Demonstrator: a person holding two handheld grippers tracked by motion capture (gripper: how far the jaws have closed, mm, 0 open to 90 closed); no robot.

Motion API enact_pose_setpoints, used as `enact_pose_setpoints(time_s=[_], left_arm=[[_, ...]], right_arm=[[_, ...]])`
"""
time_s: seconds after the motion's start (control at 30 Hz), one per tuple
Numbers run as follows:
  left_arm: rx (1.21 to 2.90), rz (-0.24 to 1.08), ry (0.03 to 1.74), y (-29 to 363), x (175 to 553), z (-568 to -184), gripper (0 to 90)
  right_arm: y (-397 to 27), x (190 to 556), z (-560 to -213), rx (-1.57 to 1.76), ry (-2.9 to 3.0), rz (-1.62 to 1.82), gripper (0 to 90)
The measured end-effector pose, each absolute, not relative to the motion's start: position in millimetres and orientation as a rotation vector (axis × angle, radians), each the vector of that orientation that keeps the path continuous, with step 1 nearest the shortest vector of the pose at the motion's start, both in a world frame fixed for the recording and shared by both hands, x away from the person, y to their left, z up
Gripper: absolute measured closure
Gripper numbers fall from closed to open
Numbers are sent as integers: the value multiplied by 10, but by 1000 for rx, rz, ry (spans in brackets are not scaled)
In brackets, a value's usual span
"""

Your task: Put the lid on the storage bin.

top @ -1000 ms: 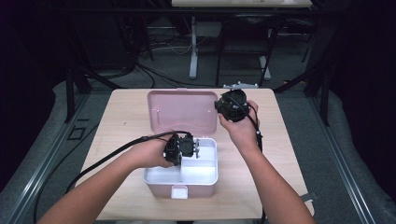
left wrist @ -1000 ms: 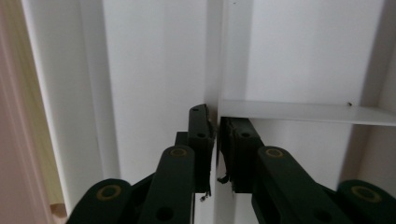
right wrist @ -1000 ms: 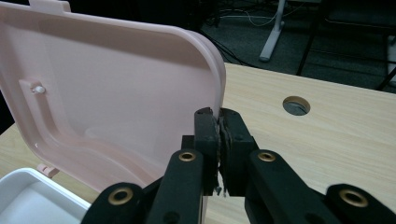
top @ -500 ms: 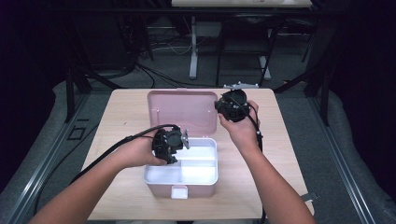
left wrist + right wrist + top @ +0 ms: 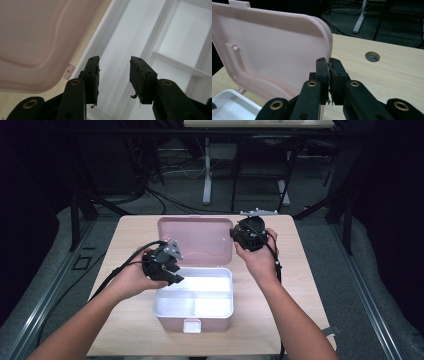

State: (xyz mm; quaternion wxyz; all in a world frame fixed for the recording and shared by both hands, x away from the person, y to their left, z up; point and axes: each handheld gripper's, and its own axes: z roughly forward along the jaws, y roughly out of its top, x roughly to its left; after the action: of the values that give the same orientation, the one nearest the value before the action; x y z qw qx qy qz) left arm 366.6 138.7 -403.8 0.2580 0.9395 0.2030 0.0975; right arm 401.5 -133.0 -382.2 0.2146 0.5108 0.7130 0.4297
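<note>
Closest to me I see two forearms coming in from the bottom of the high view, one on each side of the box (image 5: 194, 307). The box is white inside with a pink shell and a small latch on its near wall. It sits on the near middle of the wooden table (image 5: 295, 285). Thin white walls split its inside into compartments, and I see nothing lying in them.

My left gripper (image 5: 170, 270) hangs over the box's far left corner, just above the rim. In the left gripper view (image 5: 113, 75) its jaws have just been opening, and now there is a clear gap between the two black pads (image 5: 93, 75). Nothing is between them. Past the pads I see the white floor of the box and, to the side, the pink lid.

A bit farther away is the pink lid (image 5: 195, 240). It stands open behind the box, hinged at the box's far edge.

My right gripper (image 5: 236, 234) is at the lid's right edge. In the right gripper view (image 5: 329, 65) its jaws are squeezed together on the thin pink edge (image 5: 328, 47), holding the lid up.

Beyond that, the table has a round hole (image 5: 372, 56).
</note>
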Motion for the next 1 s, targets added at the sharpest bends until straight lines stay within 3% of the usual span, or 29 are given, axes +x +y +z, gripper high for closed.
enact_pose_setpoints(time_s=[0.43,1.0], left_arm=[[2316,303,706,1745,3696,-4074,633],[2013,506,906,2098,3872,-3914,661]], right_arm=[[-1333,3989,-3815,1412,1984,1185,866],[-1337,3945,-3819,1397,1974,1194,866]])
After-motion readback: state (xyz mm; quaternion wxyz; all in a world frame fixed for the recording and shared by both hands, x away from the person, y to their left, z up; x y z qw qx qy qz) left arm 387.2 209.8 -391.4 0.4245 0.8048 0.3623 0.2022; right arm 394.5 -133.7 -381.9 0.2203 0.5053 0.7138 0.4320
